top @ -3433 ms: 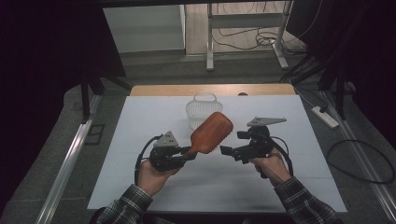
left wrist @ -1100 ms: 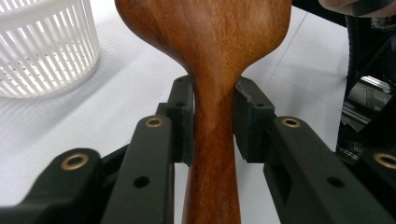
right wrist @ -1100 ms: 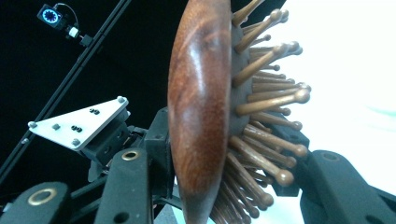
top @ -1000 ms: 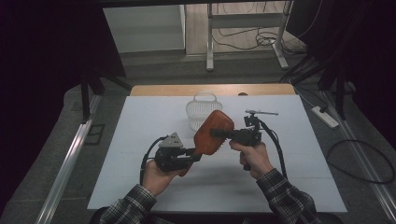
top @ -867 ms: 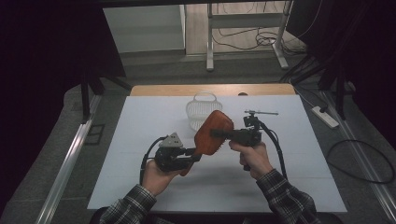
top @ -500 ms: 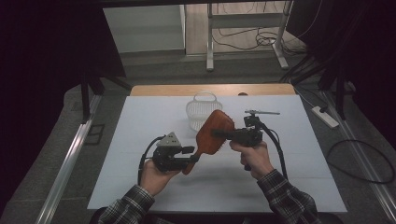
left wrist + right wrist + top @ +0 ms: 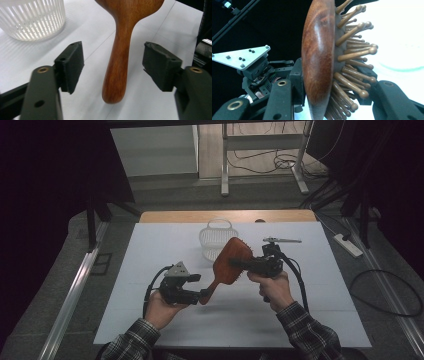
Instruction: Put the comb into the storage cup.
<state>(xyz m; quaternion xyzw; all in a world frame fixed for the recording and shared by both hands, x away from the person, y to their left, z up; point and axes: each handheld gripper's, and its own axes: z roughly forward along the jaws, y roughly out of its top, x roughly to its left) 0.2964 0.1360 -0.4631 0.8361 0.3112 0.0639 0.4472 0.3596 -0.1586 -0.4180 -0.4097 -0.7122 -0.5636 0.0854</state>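
Observation:
A wooden hairbrush (image 7: 231, 261) hangs tilted above the white table (image 7: 150, 250), head up and to the right. My right gripper (image 7: 241, 264) is shut on the head; in the right gripper view its jaws press the wooden back (image 7: 318, 57) on one side and the bristles (image 7: 355, 57) on the other. My left gripper (image 7: 202, 295) is open and its jaws have just been opening. The handle (image 7: 119, 62) stands between the two pads (image 7: 72, 65) with a gap on each side.
A white slatted basket (image 7: 216, 239) stands on the table just behind the brush, also at the top left of the left gripper view (image 7: 32, 20). Dark floor, cables and a power strip (image 7: 348, 245) surround the table.
My right gripper closed in on the brush head and holds it. The left jaws have spread off the handle, and the left hand has eased slightly back to the left.

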